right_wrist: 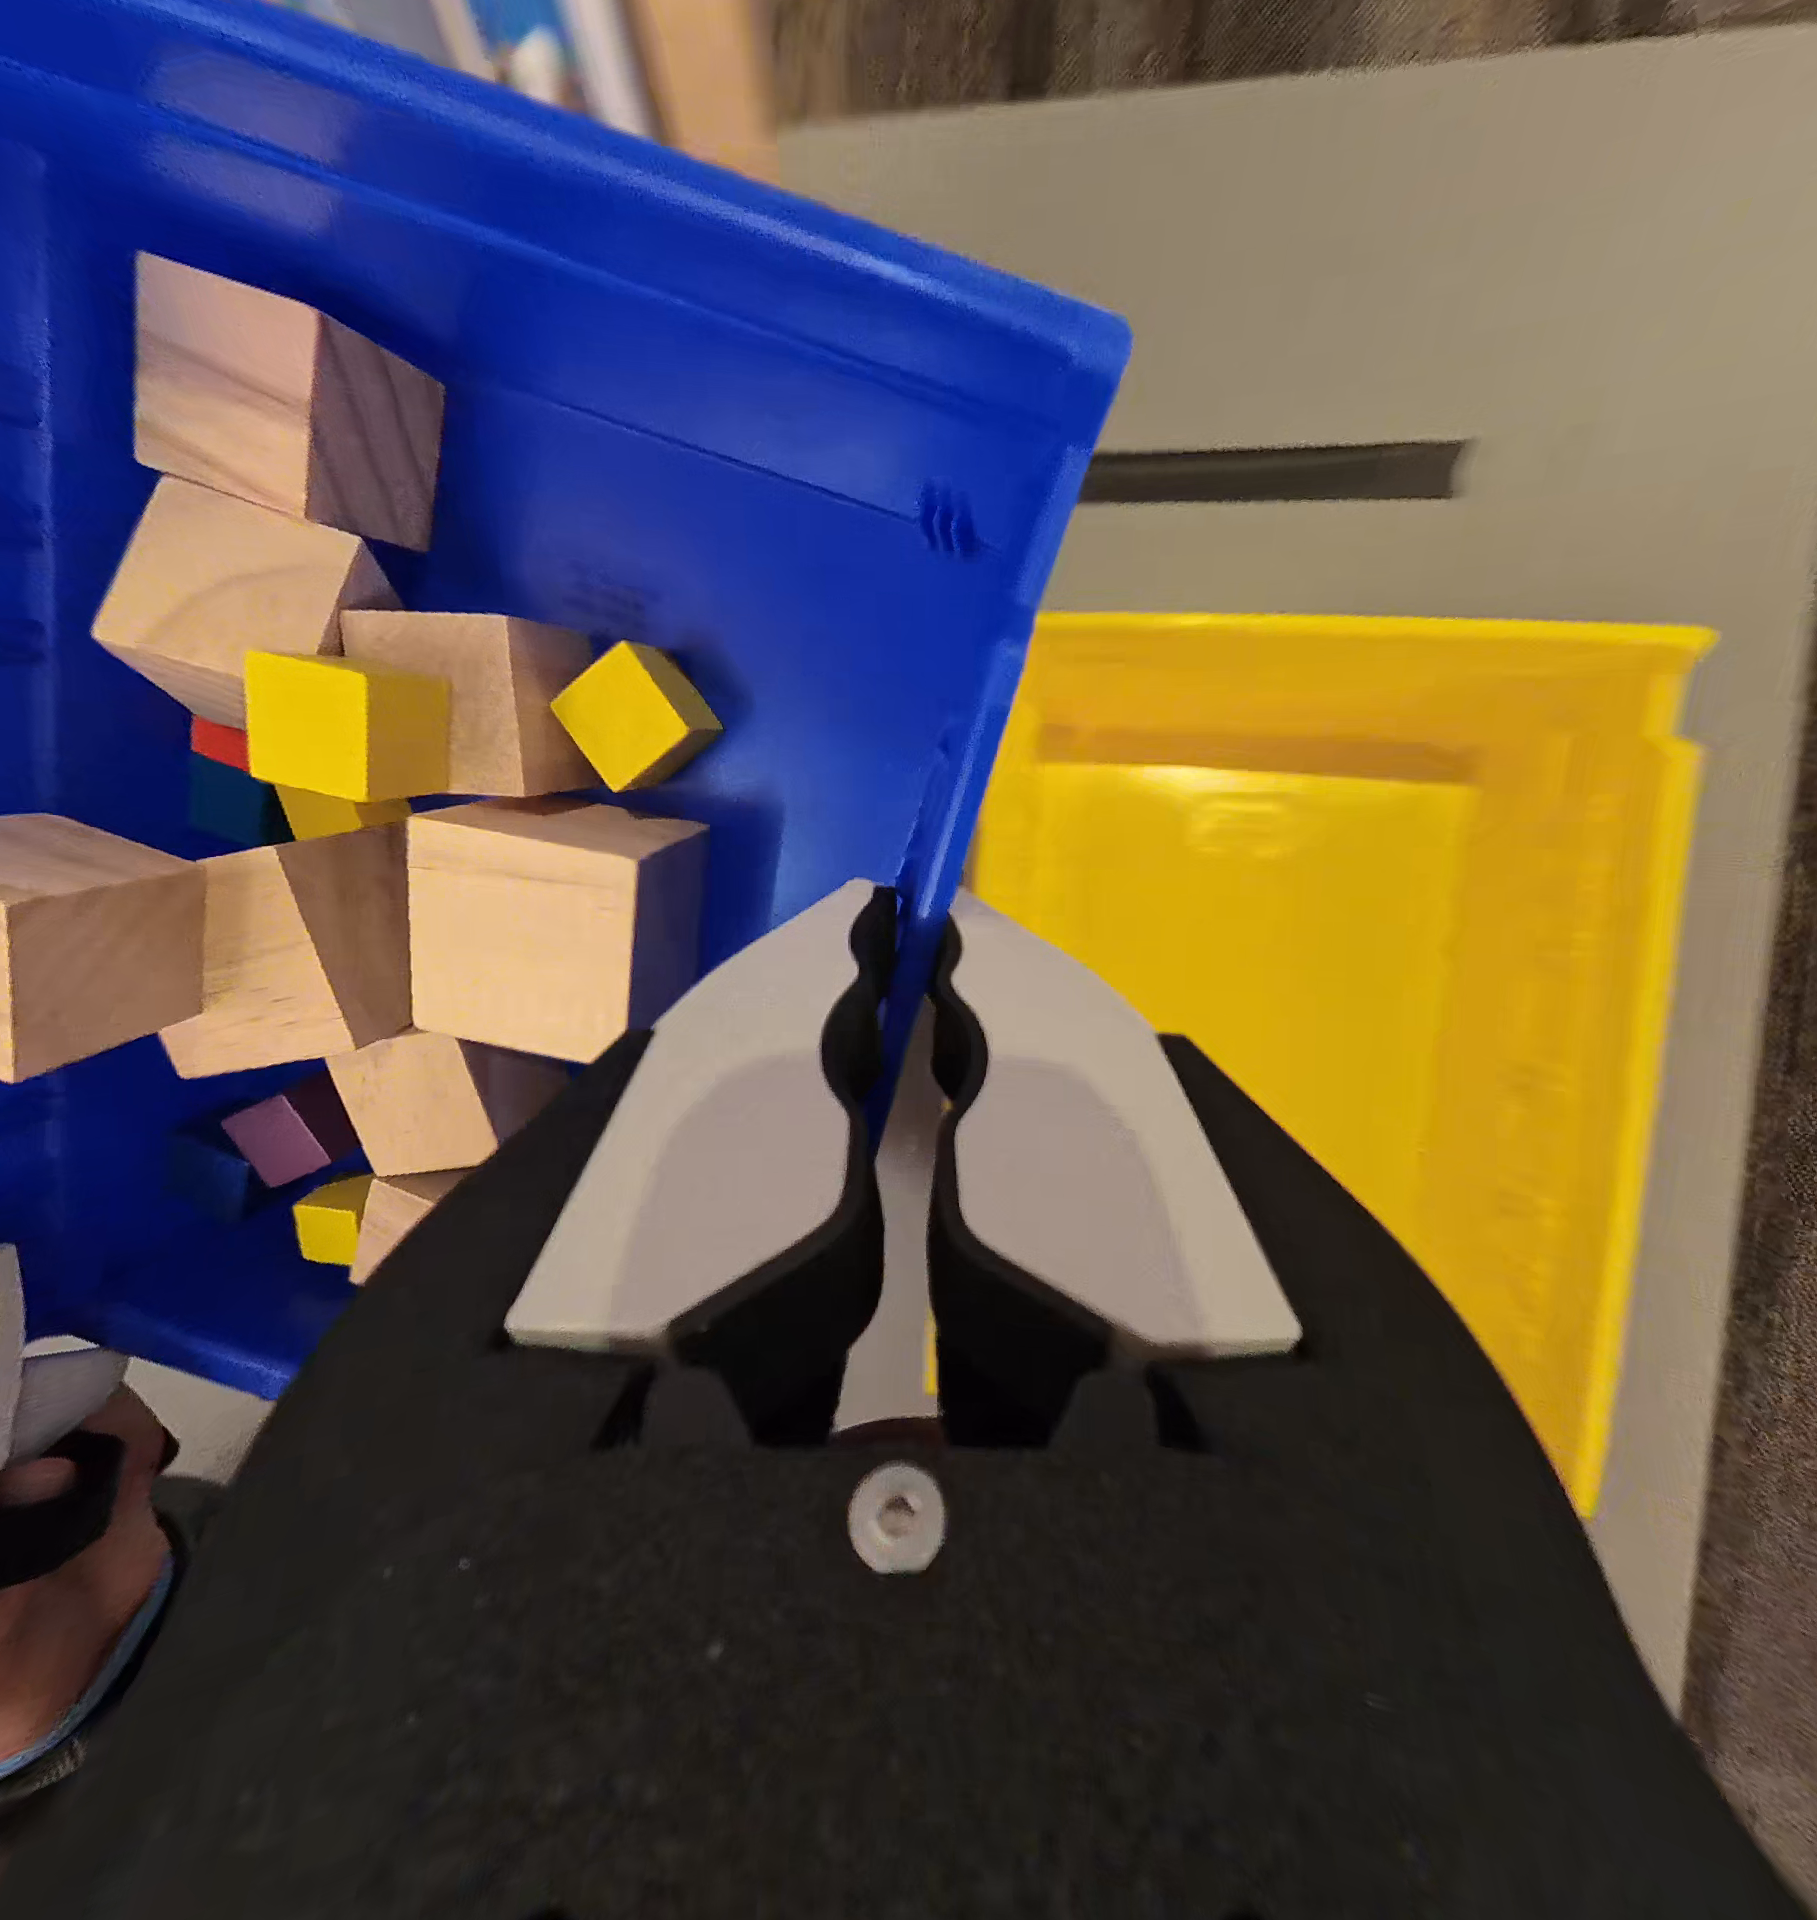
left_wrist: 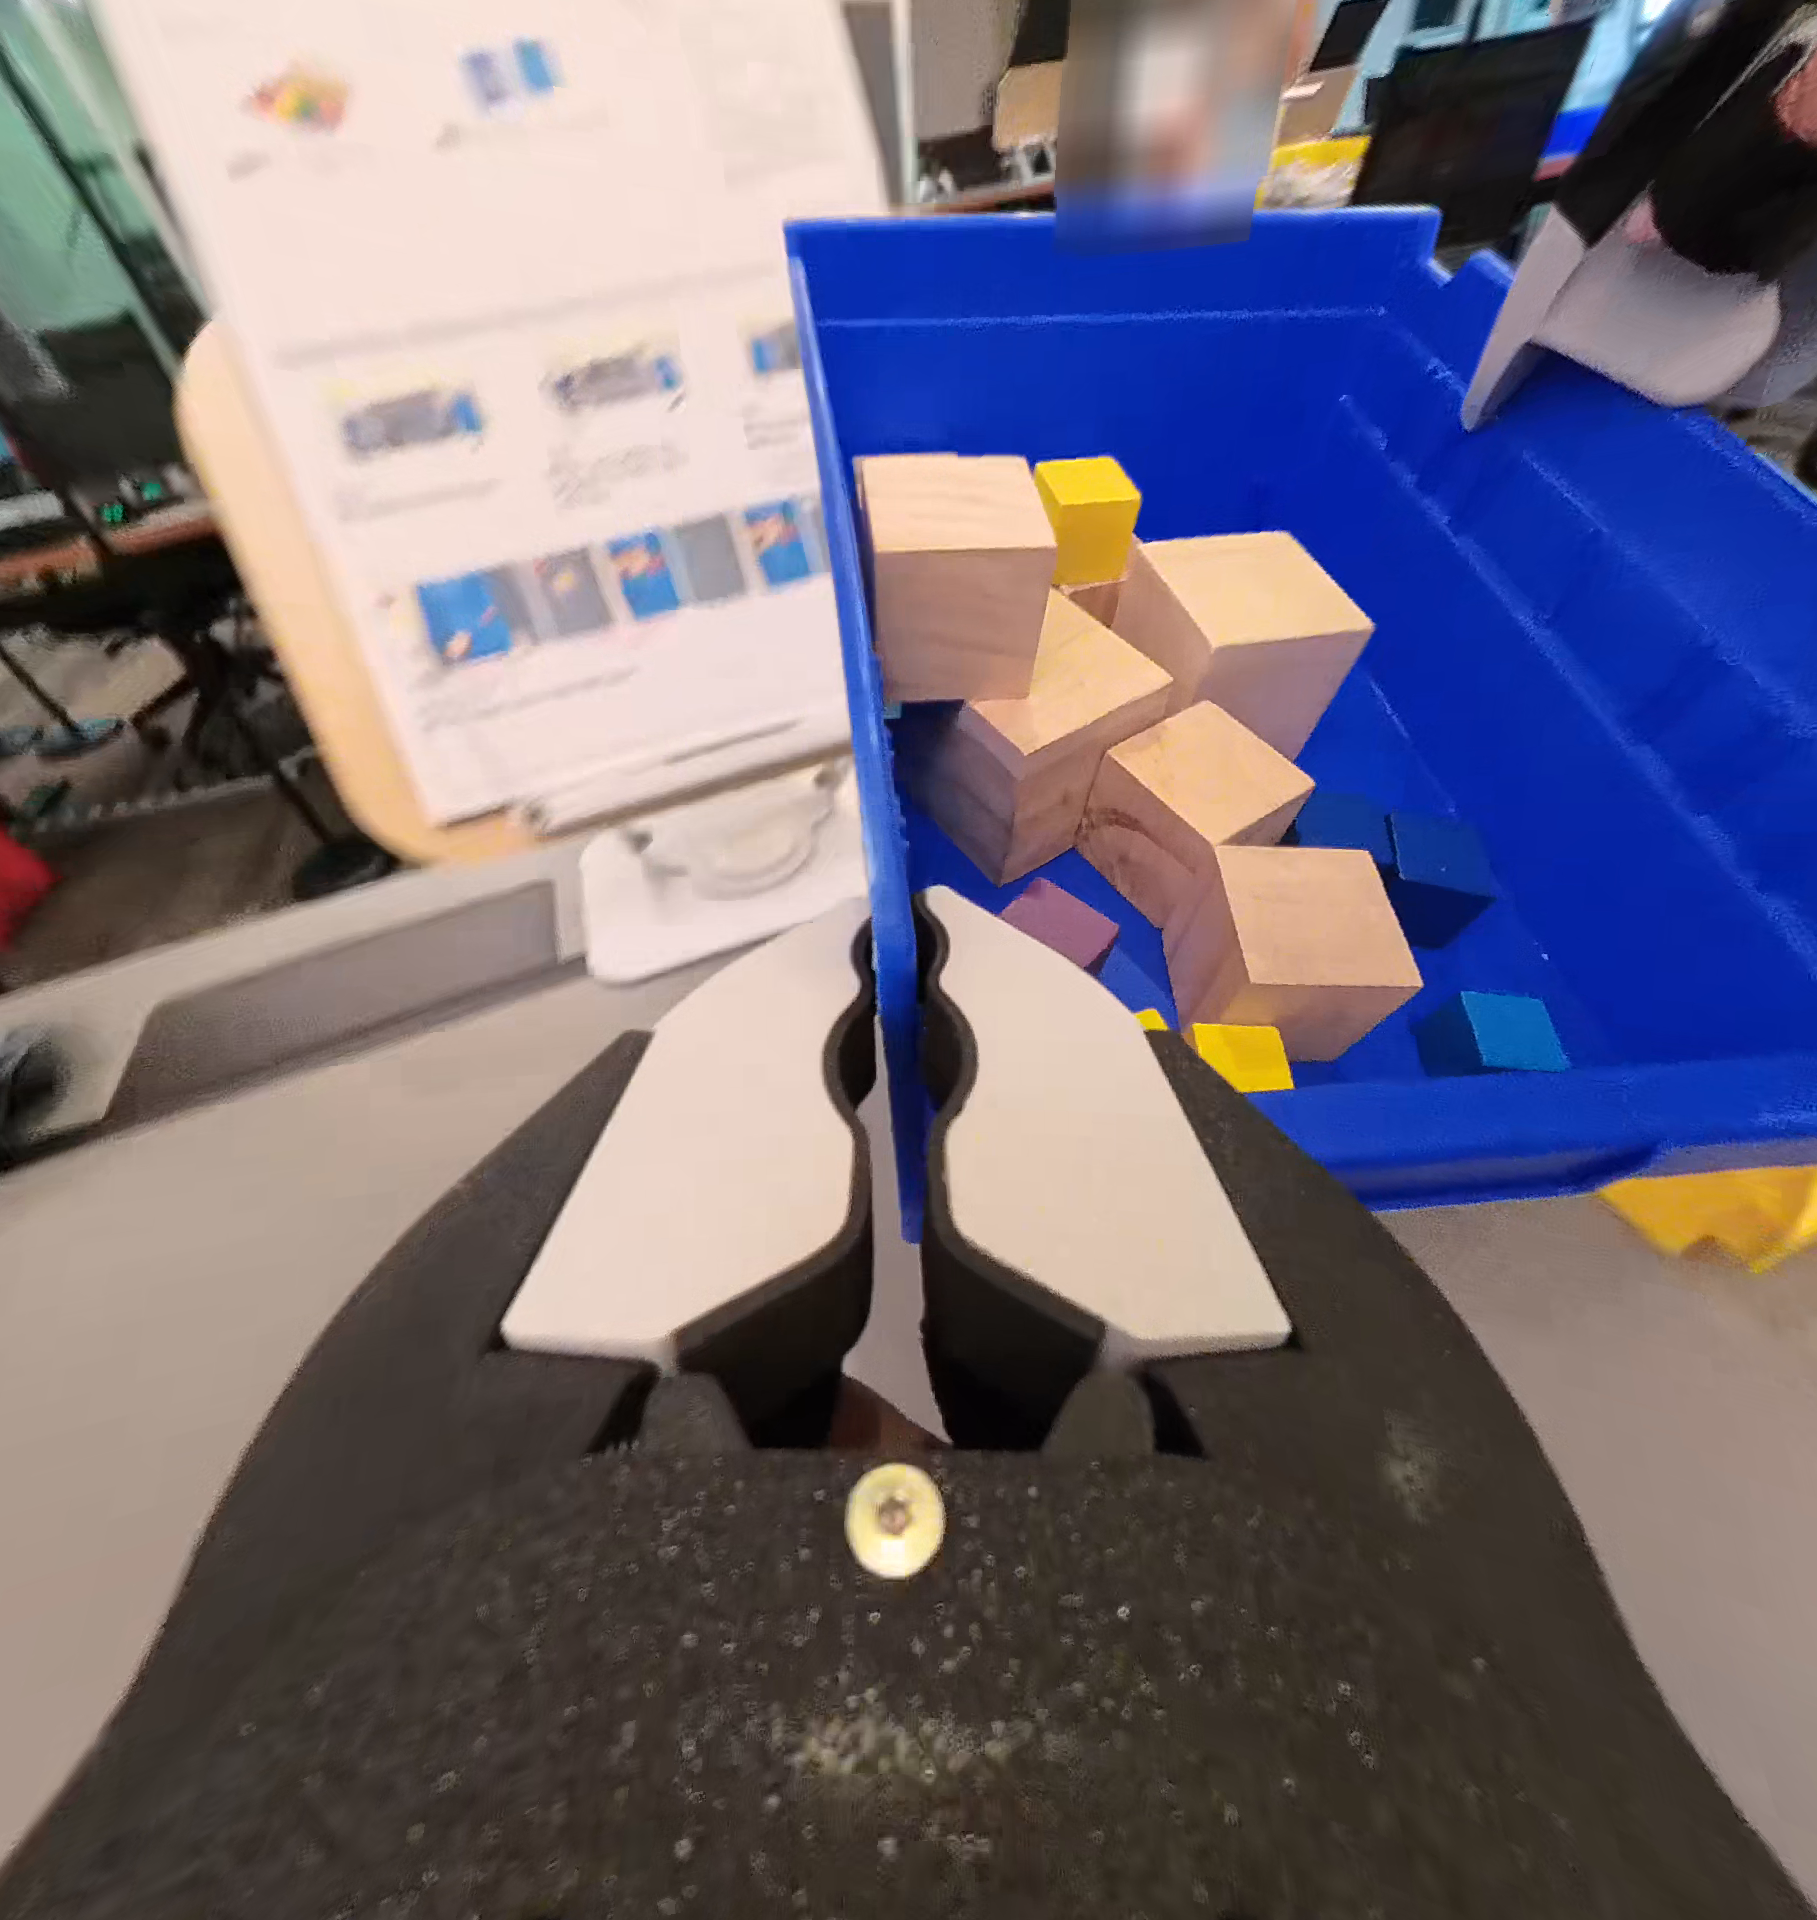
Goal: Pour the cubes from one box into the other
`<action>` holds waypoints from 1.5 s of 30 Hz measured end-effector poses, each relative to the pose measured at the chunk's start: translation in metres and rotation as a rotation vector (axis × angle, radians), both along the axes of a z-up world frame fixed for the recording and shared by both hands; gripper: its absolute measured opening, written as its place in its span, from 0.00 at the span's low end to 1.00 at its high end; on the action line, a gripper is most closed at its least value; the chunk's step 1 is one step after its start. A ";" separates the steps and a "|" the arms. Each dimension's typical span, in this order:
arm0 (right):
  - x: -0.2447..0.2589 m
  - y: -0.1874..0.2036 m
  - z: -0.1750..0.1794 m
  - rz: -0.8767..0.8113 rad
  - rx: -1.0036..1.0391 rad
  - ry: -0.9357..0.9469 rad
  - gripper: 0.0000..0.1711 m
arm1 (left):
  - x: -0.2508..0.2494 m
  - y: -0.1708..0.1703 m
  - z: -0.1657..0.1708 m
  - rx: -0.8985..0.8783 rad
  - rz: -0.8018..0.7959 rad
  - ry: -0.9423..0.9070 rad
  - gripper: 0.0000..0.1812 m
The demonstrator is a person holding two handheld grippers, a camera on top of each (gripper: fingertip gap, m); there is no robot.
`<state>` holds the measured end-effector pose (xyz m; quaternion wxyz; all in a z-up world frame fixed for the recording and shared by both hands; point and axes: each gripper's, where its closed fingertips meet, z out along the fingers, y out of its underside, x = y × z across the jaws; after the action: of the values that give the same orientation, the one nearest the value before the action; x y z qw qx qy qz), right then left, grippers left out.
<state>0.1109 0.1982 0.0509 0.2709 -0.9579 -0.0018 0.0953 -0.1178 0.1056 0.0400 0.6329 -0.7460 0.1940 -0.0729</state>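
Right wrist view: right hand-held gripper (right_wrist: 909,914) clamps the tilted blue box's (right_wrist: 779,436) wall, yellow box (right_wrist: 1299,935) beyond.

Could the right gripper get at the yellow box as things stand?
Probably not yet: the right gripper is shut on the blue box wall, sharing its load with the left gripper. The yellow box itself lies open and unobstructed beyond.
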 end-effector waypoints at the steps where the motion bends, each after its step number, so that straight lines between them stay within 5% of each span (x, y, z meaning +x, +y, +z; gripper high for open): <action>1: 0.025 0.000 0.005 -0.032 0.029 0.017 0.02 | 0.022 0.007 0.005 0.017 -0.020 0.009 0.02; 7: 0.149 0.012 -0.005 -0.197 0.169 0.122 0.02 | 0.134 0.061 0.002 0.097 -0.131 0.034 0.01; 13: 0.209 0.034 -0.020 -0.238 0.348 0.239 0.03 | 0.192 0.099 -0.012 0.246 -0.197 0.061 0.02; 26: 0.235 0.051 -0.003 -0.250 0.806 0.279 0.02 | 0.219 0.110 -0.009 0.673 -0.148 0.084 0.01; 45: 0.235 0.034 0.021 -0.296 1.095 0.502 0.02 | 0.218 0.110 -0.001 1.120 -0.164 0.269 0.02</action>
<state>0.3461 0.2327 0.0722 0.7257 -0.6182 0.1463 0.2642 0.1003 0.2159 0.0389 0.8932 -0.2826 0.3388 0.0874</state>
